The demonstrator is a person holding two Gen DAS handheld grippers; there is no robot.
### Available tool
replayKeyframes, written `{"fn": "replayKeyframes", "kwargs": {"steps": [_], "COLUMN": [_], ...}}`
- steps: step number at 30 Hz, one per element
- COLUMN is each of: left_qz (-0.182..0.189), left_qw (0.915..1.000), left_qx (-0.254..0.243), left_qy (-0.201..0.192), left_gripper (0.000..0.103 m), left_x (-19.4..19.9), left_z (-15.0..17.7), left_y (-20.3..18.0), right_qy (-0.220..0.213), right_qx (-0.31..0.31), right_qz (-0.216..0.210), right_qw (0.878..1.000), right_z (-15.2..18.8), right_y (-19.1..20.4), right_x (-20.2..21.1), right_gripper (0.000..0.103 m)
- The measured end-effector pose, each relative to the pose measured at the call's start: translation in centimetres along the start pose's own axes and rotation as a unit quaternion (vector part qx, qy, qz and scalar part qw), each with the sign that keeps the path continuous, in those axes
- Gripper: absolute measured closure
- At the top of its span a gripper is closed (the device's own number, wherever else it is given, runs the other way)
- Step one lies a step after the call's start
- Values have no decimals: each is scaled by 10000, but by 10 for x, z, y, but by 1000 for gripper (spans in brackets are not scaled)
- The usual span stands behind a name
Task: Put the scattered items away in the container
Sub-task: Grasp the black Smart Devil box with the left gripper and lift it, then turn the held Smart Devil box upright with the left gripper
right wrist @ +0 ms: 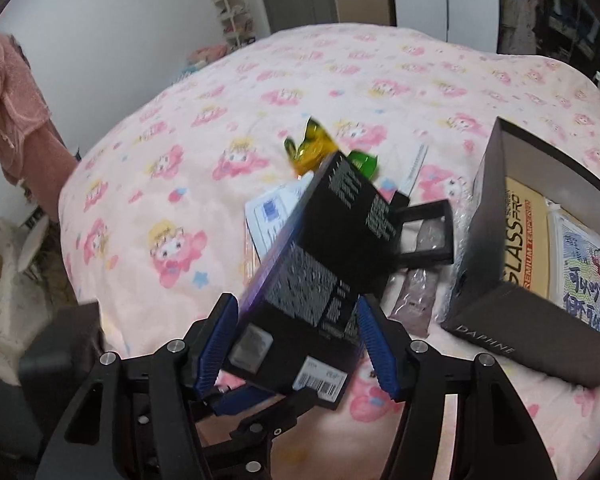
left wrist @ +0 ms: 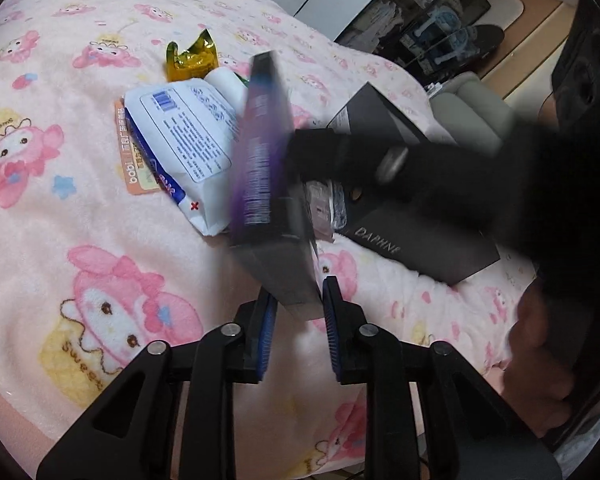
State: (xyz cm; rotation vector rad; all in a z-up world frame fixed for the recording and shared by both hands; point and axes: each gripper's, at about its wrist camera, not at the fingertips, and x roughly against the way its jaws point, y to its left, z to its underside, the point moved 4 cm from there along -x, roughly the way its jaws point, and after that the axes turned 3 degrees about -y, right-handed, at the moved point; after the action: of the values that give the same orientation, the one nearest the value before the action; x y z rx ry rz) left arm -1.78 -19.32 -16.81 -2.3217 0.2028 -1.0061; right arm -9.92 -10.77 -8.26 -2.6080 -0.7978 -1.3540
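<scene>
A long black box with a purple side (left wrist: 262, 152) stands tilted above the pink blanket. Its lower end sits between the blue pads of my left gripper (left wrist: 298, 292), which is shut on it. My right gripper (right wrist: 296, 300) straddles the same black box (right wrist: 312, 280) across its width, jaws wide and open, pads close beside its edges. From the left wrist view the right gripper (left wrist: 340, 152) is a dark blur reaching in from the right. The container, a dark grey DAPHNE box (right wrist: 520, 320), lies open to the right and holds a GLASS PRO pack (right wrist: 520, 240) and a cartoon card (right wrist: 584, 272).
Scattered on the blanket are a white wipes pack (left wrist: 180, 136), an orange card (left wrist: 134, 160), a gold wrapper (left wrist: 190, 60), a green wrapper (right wrist: 364, 162), a small black frame (right wrist: 424, 236) and a mauve sachet (right wrist: 416, 300). A hand (left wrist: 540, 340) is at the right edge.
</scene>
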Motion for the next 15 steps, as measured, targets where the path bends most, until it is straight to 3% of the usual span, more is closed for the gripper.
{"fn": "replayKeyframes", "kwargs": {"steps": [6, 9, 13, 15], "left_qz": [-103, -154, -324, -236], "left_qw": [9992, 9973, 9915, 9851], "left_qx": [263, 691, 1257, 1705], "left_qy": [-285, -203, 9, -52], "left_gripper": [63, 53, 48, 46], "left_x": [11, 10, 5, 7], "left_z": [-4, -5, 1, 2], "left_y": [12, 30, 53, 67], "right_qy": [311, 366, 385, 393], "right_qx": [143, -33, -306, -369], "right_qz": [337, 370, 382, 473], "right_qw": [9988, 9986, 9981, 9974], "right_z": [17, 21, 24, 28], "right_y": [-3, -13, -30, -37], "right_x": [-18, -18, -14, -12], "right_gripper": [44, 45, 45, 45]}}
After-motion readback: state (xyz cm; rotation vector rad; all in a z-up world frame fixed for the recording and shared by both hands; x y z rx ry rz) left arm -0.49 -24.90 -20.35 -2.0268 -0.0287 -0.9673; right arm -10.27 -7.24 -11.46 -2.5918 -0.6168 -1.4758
